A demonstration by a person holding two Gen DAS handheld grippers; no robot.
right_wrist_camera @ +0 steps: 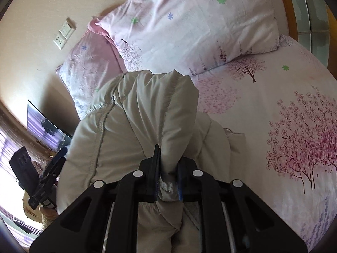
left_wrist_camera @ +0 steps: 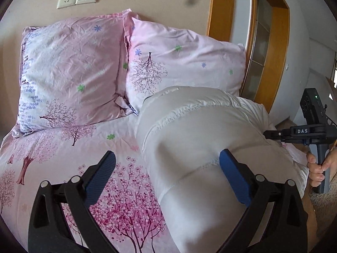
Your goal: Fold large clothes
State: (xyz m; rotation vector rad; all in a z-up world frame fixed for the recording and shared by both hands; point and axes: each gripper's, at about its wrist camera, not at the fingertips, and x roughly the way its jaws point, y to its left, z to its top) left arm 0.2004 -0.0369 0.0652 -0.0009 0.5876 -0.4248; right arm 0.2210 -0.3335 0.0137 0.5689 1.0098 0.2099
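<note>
1. Padding is dominating the left wrist view: a white puffy jacket [left_wrist_camera: 189, 143], quilted in broad seamed bands, is lying bunched along the right side of the floral bedspread [left_wrist_camera: 63, 147], its far end reaching toward 2 pink pillows [left_wrist_camera: 71, 71]. The left gripper [left_wrist_camera: 167, 179] is standing spread wide and gripping nothing; one blue pad is hovering over bare bedspread, and the other is sitting against or just above the jacket's flank, which of the 2 cannot be told. At the right edge a hand [left_wrist_camera: 318, 166] is holding the handle of the right gripper [left_wrist_camera: 271, 134], whose tip is disappearing at the jacket's edge.

2. In the right wrist view the right gripper [right_wrist_camera: 168, 181] is clenching a pinched fold of the jacket [right_wrist_camera: 130, 126], a stitched hem edge showing between the pads, while the fabric is rising ahead of it in a soft hump above the bedspread [right_wrist_camera: 263, 126]. The left gripper [right_wrist_camera: 50, 168] is showing at the left edge.

3. Judged from both views, the jacket is looking light, soft and springy, probably slick-shelled; it is likely puffing back up after pressing. Seams, hem or cuff are offering firmer holds than a smooth padded panel, which could be slipping out.
</note>
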